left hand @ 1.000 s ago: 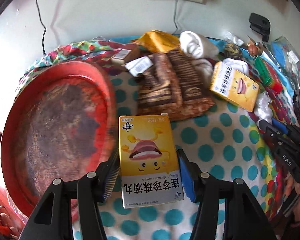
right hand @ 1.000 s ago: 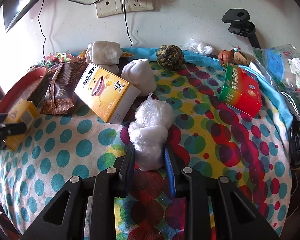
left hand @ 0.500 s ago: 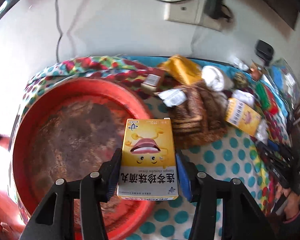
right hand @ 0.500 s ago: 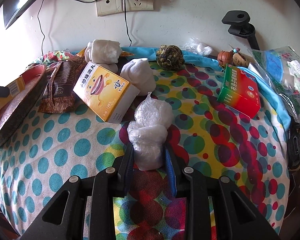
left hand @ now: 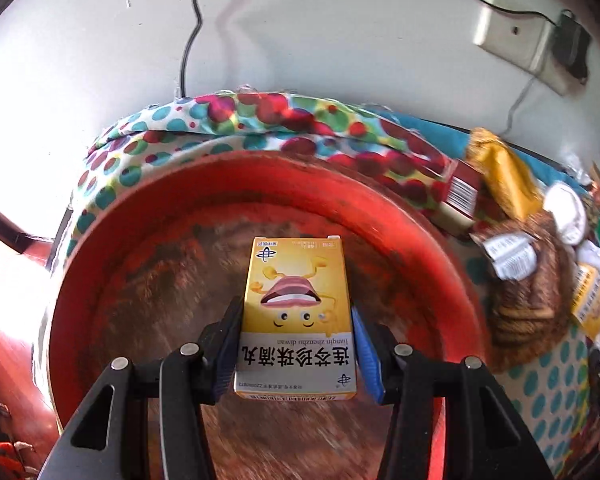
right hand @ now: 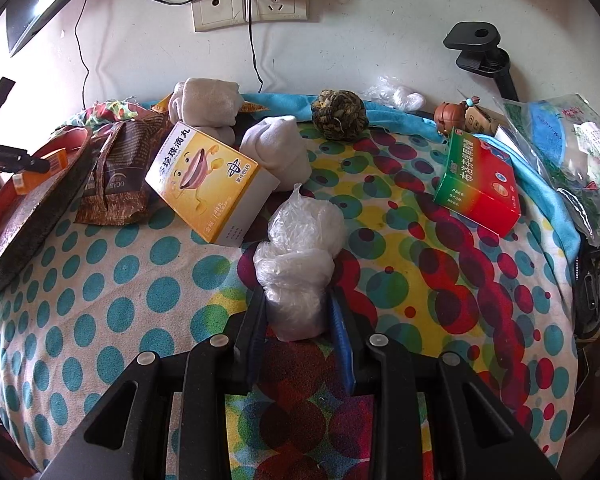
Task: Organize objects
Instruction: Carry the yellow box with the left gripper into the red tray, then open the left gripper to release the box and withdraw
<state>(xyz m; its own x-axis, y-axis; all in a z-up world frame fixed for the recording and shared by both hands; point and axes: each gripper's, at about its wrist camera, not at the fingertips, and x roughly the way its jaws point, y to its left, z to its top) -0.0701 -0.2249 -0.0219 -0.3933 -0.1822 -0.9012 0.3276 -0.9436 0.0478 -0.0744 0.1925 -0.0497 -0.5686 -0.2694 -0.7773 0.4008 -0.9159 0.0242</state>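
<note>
Yellow box [left hand: 296, 316] clamped in left jaws over red tray [left hand: 456, 280], right jaws gripping plastic bag [right hand: 296, 276].

Bright daylight from the left, heavy fisheye bend, some motion blur on the left wrist view

Left wrist view is blown out along its left edge, pure white glare where the sun hits, and the red tray [left hand: 84, 320] picks up a hot sheen on that side. The tray floor and the snack bags off to the right are smeared, while the yellow box [left hand: 296, 312] stays sharp with readable print. Right wrist view is evenly lit and crisp, soft shadows under the bigger yellow box [right hand: 204, 184] and the plastic bag [right hand: 300, 256], plus a bright patch at the top left corner. Both views curve hard at the rim and fade to black corners; the wall [right hand: 380, 32] bows noticeably.
</note>
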